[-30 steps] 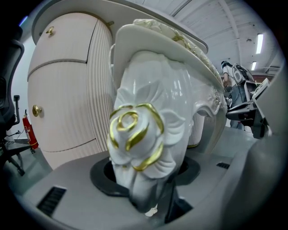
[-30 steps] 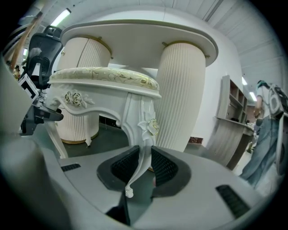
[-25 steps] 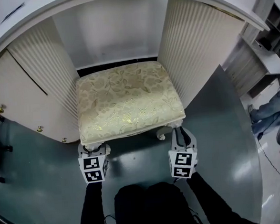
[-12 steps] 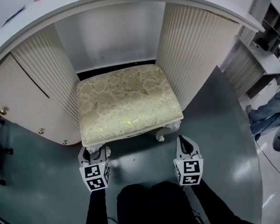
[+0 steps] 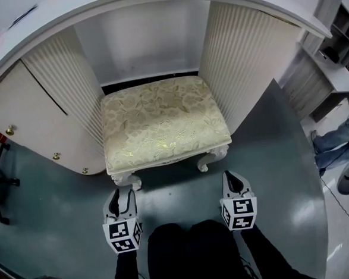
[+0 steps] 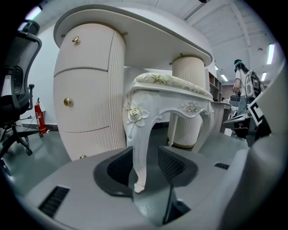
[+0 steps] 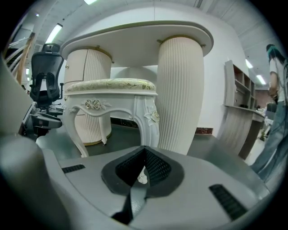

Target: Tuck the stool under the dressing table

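Observation:
The stool (image 5: 164, 124), with a cream floral cushion and carved white legs, stands in the knee gap of the white dressing table (image 5: 153, 3). My left gripper (image 5: 120, 196) is open on the near side of the front left leg (image 6: 138, 148). Its jaws have just been closing, and the leg stands just past the tips, untouched by the pads. My right gripper (image 5: 234, 182) is shut and empty, a short way back from the front right leg (image 7: 150, 121). In the right gripper view (image 7: 144, 155) only that leg's foot shows through the slit.
Ribbed pedestals (image 5: 243, 59) flank the stool on both sides. A black office chair (image 6: 18, 76) and a red fire extinguisher (image 6: 39, 117) stand to the left. A shelf unit (image 5: 329, 53) and a person (image 5: 341, 136) are at the right. My dark trouser legs (image 5: 188, 254) are below.
Both grippers have drawn back from the stool's front legs toward me. The right one let go and shut first, then the left one came off its leg. The stool has stayed put.

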